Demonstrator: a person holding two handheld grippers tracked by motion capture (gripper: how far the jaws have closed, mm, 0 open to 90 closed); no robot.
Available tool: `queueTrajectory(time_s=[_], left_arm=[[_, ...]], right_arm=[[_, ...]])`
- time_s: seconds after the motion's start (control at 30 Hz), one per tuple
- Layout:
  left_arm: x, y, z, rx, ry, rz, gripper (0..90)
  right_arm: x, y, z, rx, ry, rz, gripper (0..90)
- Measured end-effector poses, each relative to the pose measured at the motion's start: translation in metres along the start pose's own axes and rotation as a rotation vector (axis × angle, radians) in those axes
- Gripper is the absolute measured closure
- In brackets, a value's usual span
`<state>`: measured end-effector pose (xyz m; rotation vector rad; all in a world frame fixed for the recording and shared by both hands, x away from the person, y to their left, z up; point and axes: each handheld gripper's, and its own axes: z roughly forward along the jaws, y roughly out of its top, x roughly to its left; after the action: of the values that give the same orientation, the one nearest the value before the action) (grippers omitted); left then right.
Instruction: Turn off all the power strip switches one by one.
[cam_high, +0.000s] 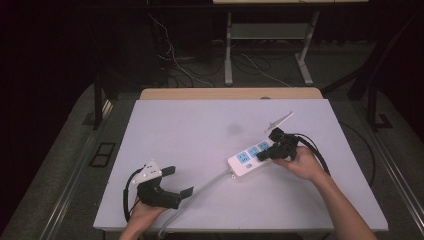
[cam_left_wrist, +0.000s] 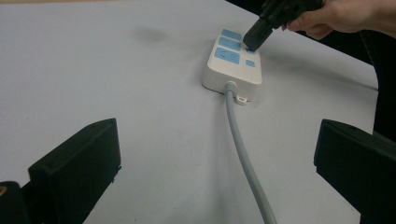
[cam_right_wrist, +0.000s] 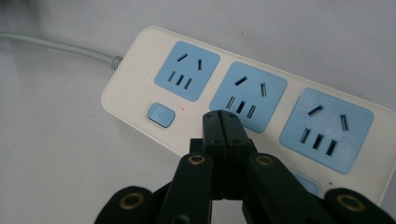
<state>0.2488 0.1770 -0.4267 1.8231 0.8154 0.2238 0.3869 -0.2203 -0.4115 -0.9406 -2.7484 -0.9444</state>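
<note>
Right tool (cam_right_wrist: 226, 122), jaws closed together, hovers over white power strip (cam_right_wrist: 140, 70).

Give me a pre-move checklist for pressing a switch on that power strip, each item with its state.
1. Right gripper jaws closed to a single tip for pressing: ok.
2. Tip lined up on a switch button: not ok; in the right gripper view it sits over the strip's edge below the middle socket, between buttons.
3. Power strip lying flat on the table, sockets up: ok.
4. Left gripper bracing the strip: not ok; it is open and apart from it, near the grey cable.
5. Sockets free of plugs: ok.
6. Strip powered: cannot tell.
</note>
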Motion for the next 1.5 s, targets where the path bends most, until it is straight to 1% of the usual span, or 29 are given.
queueTrajectory(time_s=[0.2, 0.37, 0.5, 0.57, 0.83, 0.97, 1.03, 1.13, 1.3, 1.33, 1.37, 1.4, 1.5], left_arm=[[-0.0006, 0.0000, -0.0004, -0.002, -0.001, 0.001, 0.0], [0.0004, 0.0003, -0.0010, -0.005, 0.004, -0.001, 0.0], [0.0013, 0.0003, -0.0020, -0.010, 0.008, -0.004, 0.0], [0.0014, 0.0004, -0.0023, -0.012, 0.009, -0.005, 0.0], [0.0013, 0.0005, -0.0025, -0.014, 0.008, -0.004, 0.0], [0.0023, 0.0004, -0.0021, -0.012, 0.010, -0.007, 0.0], [0.0031, 0.0002, -0.0020, -0.012, 0.011, -0.009, 0.0], [0.0037, 0.0000, -0.0021, -0.011, 0.012, -0.012, 0.0], [0.0028, 0.0001, -0.0022, -0.013, 0.010, -0.009, 0.0], [0.0029, 0.0001, -0.0021, -0.012, 0.011, -0.009, 0.0], [0.0031, 0.0002, -0.0022, -0.011, 0.010, -0.009, 0.0], [0.0033, 0.0002, -0.0022, -0.012, 0.010, -0.008, 0.0], [0.0034, 0.0003, -0.0025, -0.014, 0.011, -0.011, 0.0]], right_arm=[[-0.0013, -0.0016, -0.0002, -0.007, 0.009, 0.006, 90.0], [-0.0028, -0.0025, 0.0004, -0.012, 0.027, 0.023, 90.0], [-0.0007, -0.0013, 0.0005, -0.004, 0.013, 0.010, 90.0], [-0.0007, -0.0014, 0.0016, 0.000, 0.011, 0.012, 90.0], [0.0007, -0.0026, 0.0013, -0.008, 0.001, 0.005, 90.0], [-0.0012, -0.0045, 0.0009, -0.023, 0.014, 0.008, 90.0], [-0.0020, -0.0061, 0.0017, -0.030, 0.043, 0.014, 90.0], [0.0002, -0.0060, 0.0020, -0.032, 0.032, -0.006, 90.0], [0.0027, -0.0042, 0.0018, -0.020, 0.016, -0.009, 90.0], [0.0027, -0.0042, 0.0016, -0.023, 0.018, -0.009, 90.0], [0.0020, -0.0041, -0.0001, -0.040, 0.037, -0.007, 90.0], [0.0029, -0.0034, -0.0011, -0.029, 0.023, -0.005, 90.0], [0.0033, -0.0035, -0.0021, -0.022, 0.020, -0.003, 90.0]])
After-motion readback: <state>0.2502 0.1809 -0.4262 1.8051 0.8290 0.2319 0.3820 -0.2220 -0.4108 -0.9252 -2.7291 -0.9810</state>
